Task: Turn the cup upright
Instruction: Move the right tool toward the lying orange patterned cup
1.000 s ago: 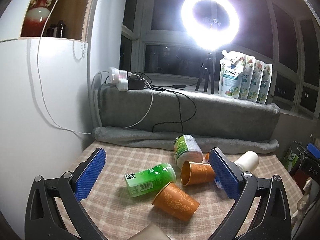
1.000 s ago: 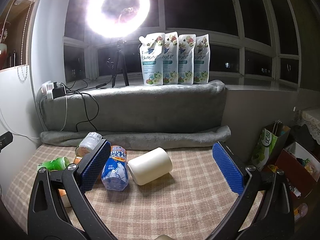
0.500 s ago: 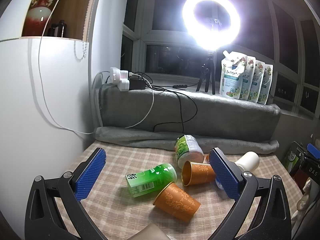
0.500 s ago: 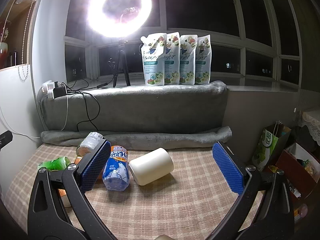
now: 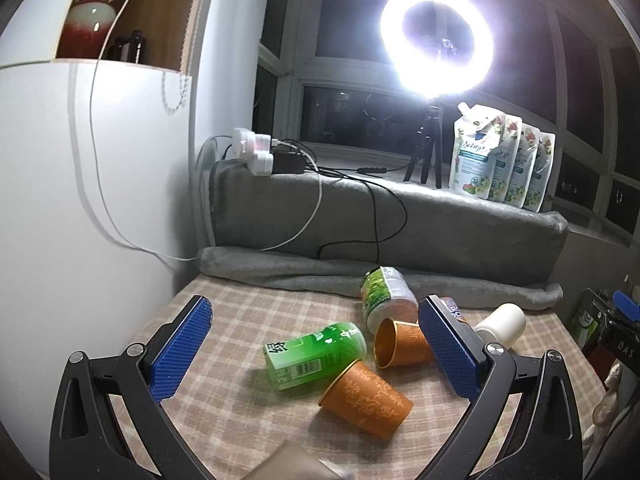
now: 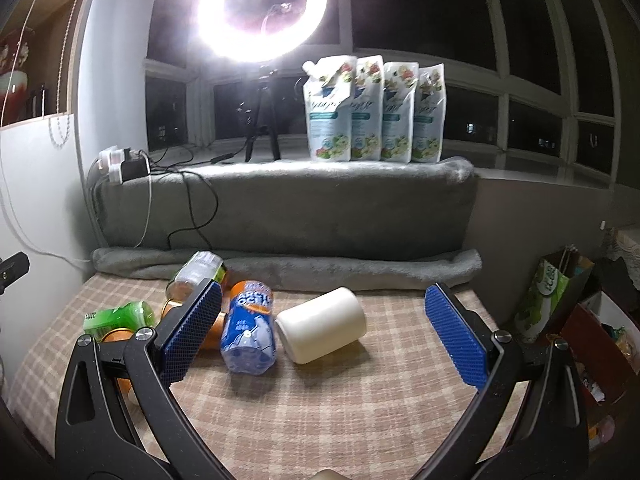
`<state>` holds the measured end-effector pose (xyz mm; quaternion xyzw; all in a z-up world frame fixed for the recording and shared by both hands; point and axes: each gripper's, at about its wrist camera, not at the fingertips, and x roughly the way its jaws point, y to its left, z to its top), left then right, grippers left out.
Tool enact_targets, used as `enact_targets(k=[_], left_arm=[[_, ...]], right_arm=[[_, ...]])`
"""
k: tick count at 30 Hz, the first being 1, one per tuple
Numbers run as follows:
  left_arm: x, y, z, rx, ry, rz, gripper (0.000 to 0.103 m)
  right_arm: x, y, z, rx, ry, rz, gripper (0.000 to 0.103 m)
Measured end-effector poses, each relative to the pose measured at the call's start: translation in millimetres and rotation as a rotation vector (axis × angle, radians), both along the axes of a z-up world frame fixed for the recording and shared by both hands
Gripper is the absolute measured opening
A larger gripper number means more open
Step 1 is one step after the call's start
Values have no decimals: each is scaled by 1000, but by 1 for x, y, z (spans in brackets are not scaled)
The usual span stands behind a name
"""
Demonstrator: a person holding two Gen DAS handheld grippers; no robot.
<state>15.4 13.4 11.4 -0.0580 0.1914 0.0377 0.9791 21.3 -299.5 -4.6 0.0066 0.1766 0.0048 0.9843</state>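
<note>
Two orange patterned cups lie on their sides on the checked tablecloth: a near cup (image 5: pixel 366 400) and a far cup (image 5: pixel 402 344) with its gold mouth facing left. A white cup (image 6: pixel 322 330) also lies on its side; it shows in the left wrist view (image 5: pixel 500 324) too. My left gripper (image 5: pixel 316 348) is open and empty, hovering above the cups. My right gripper (image 6: pixel 324 334) is open and empty, its fingers either side of the white cup and short of it.
A green can (image 5: pixel 314 354), a green-labelled bottle (image 5: pixel 384 298) and a blue Arctic Ocean bottle (image 6: pixel 250 334) lie among the cups. A grey blanket roll (image 6: pixel 280 266) edges the table's back. A ring light (image 6: pixel 260 8) and refill pouches (image 6: pixel 372 110) stand on the sill. Bags (image 6: pixel 548 300) sit right of the table.
Both grippers have drifted slightly; the objects on the table have not moved. Both grippers stay open.
</note>
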Motion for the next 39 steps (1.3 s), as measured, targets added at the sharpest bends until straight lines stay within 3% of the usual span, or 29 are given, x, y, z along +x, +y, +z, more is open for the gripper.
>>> enact_targets(k=[12,22,39], left_arm=[[-1,27,-21,-46,93,49,102],[-3,44,-41,-95,169,67,102],[-16,68,-65,-147,239,117,102]], right_arm=[[14,10,-9,-1,62,87,103],[32,40,-22,-19,147,255,103],[92,141,-78,-54,506,747,103]])
